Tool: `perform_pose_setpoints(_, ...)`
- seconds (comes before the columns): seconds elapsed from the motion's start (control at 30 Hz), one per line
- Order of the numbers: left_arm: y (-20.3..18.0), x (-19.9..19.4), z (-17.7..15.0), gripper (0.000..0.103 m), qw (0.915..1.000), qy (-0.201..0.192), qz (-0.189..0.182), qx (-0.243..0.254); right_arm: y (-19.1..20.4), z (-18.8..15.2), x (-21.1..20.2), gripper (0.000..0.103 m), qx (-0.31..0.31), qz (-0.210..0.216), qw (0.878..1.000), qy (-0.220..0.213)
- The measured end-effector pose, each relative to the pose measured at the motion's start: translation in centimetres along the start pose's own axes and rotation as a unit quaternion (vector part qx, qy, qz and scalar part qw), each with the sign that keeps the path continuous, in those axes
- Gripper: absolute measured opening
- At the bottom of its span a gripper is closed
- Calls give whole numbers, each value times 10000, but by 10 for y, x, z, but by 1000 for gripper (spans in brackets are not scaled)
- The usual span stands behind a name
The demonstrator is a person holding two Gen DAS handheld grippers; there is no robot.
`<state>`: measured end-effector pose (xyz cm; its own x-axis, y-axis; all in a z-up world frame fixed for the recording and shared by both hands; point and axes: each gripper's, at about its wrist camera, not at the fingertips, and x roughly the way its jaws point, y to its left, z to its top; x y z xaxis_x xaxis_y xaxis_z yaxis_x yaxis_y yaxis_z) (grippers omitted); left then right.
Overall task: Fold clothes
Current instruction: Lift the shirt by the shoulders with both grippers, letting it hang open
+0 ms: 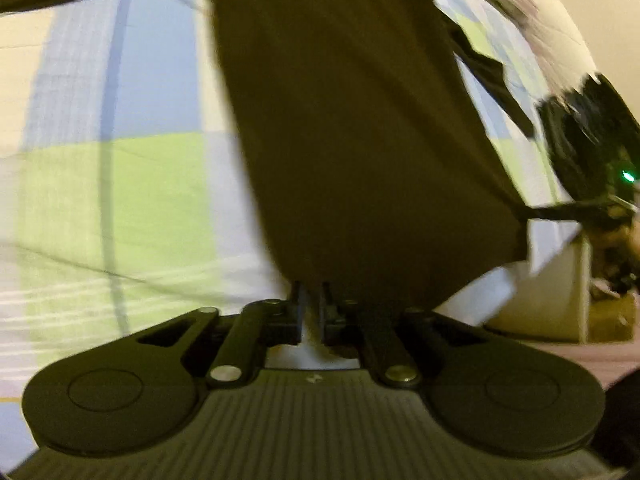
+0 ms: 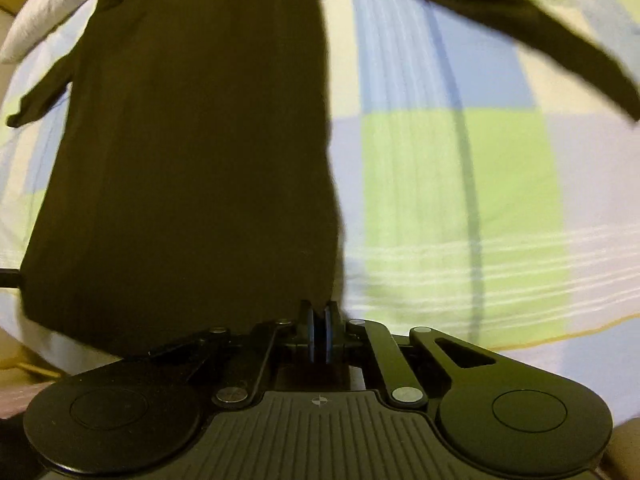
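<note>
Right, one dark long-sleeved shirt (image 2: pixel 192 160) here, and two grippers on it, one at each bottom corner. The left gripper (image 1: pixel 312 296) has its fingers drawn in close with the hem running down between them, pinching the cloth. The right gripper (image 2: pixel 319 320) has its blue pads (image 2: pixel 328 336) pressed nearly together, clamped on the hem's other corner. In the left wrist view the right gripper shows too, at the far right edge, blurred, with one green light on it.

The shirt stretches away from both cameras over the bed, body in one long dark panel. Two sleeves counted in the right wrist view: one sleeve (image 2: pixel 40 100) poking out to the left, the other (image 2: pixel 520 20) sweeping across the top right.

Underneath, one checked bedspread (image 2: pixel 460 180) in blue, lime green, cream and pale lilac, with thin white stripes near the edge. One white pillow (image 2: pixel 52 12) sits at the top left corner. Beyond the bed, a cream wall (image 1: pixel 580 20) and blurred furniture low on the right
</note>
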<state>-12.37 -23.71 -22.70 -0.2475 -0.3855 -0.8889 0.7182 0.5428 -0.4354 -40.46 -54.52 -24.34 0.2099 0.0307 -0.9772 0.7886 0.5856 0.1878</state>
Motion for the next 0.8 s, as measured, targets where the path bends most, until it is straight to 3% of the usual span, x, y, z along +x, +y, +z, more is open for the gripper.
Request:
perform_pose_setpoints(0.03, 6, 1, 1, 33, 9999, -54, 102, -81, 1, 3, -4, 3, -25, -127, 9999, -29)
perform_pose_setpoints(0.1, 17, 14, 4, 33, 9994, -100, 252, -205, 3, 9, -8, 3, -55, -326, 9994, -51)
perform_pose_setpoints(0.2, 12, 37, 10, 34, 9998, -32, 199, 2, 7, 16, -1, 3, -87, -381, 9992, 30)
perform_pose_setpoints(0.3, -2, 46, 13, 52, 9999, -101, 86, 52, 4, 19, 2, 3, -34, -327, 9994, 109)
perform_pose_setpoints(0.37, -12, 50, 13, 52, 9999, -144, 27, 58, 1, 22, 2, 3, 36, -273, 9995, 143)
perform_pose_setpoints(0.4, -17, 52, 14, 40, 9999, -140, 4, 89, -3, 22, 1, 3, 57, -259, 9995, 159)
perform_pose_setpoints(0.43, -21, 54, 15, 16, 9998, -86, -5, 178, -7, 22, -1, 3, 68, -253, 9995, 174)
perform_pose_setpoints(0.47, -26, 55, 15, 10, 9996, -46, 19, 260, -11, 22, -3, 3, 79, -248, 9995, 189)
perform_pose_setpoints(0.63, -24, 9, 12, 1, 9986, -206, 293, 391, -12, 27, -16, 3, -11, -212, 9995, 222)
perform_pose_setpoints(0.8, 8, -29, -13, 0, 9950, -13, 990, 151, -2, 29, -30, 3, -246, -152, 9991, 308)
